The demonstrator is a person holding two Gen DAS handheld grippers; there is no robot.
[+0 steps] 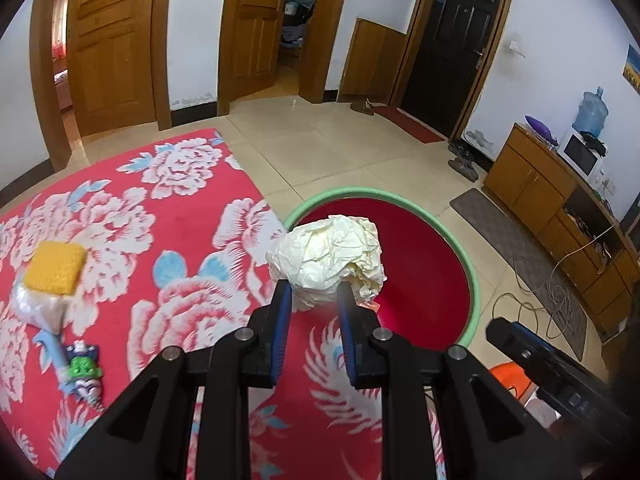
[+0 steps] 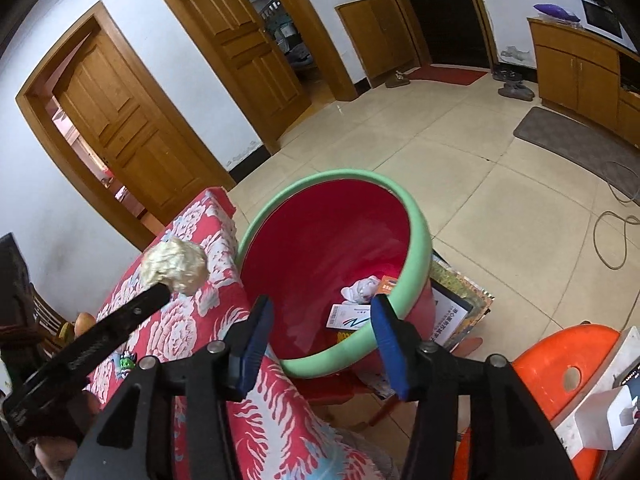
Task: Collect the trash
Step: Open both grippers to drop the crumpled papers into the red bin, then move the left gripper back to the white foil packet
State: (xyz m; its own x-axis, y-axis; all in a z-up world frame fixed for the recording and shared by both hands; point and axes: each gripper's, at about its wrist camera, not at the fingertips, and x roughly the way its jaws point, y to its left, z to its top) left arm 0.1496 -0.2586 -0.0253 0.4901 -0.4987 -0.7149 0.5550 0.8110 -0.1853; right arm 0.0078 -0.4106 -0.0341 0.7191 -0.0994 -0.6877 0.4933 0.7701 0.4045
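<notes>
My left gripper is shut on a crumpled cream paper ball and holds it in the air at the edge of the flowered table, beside the red bin with a green rim. In the right wrist view the same paper ball sits at the tip of the left gripper, left of the bin. The bin holds a white crumpled wad and paper cards. My right gripper is open and empty, just above the bin's near rim.
A red flowered cloth covers the table. On it lie a yellow sponge, a clear plastic bag and a small toy. An orange stool and a framed picture stand beside the bin. Cables lie on the tiled floor.
</notes>
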